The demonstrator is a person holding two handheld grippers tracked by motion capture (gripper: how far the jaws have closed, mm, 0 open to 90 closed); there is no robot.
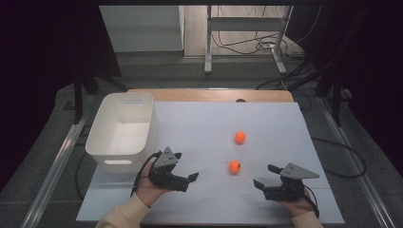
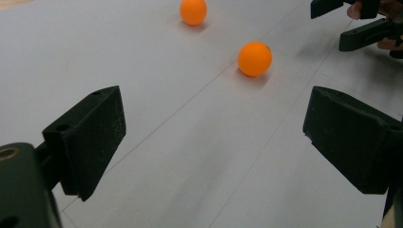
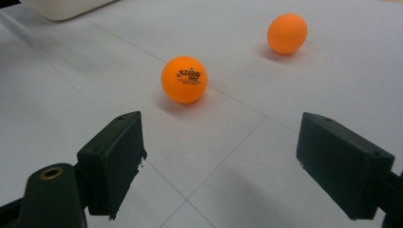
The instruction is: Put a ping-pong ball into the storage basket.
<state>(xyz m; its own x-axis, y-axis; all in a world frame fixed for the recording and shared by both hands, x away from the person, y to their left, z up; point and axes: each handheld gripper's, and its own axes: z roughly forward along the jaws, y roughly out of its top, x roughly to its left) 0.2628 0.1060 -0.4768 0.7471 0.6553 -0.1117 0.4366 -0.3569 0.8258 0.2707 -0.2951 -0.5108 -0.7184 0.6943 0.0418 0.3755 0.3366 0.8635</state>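
Black hand-held grippers (image 1: pixel 265 175), jaws spread.

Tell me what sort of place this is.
Likely a lab or test workspace: a white table carries two orange balls and a white bin, while bare metal frames and loose cables lie on the floor behind.

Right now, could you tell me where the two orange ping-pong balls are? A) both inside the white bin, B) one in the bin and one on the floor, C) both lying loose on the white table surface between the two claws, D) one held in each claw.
C: the nearer ping-pong ball and the farther ping-pong ball lie on the white table surface, clear of the open left claw, the open right claw and the white bin.
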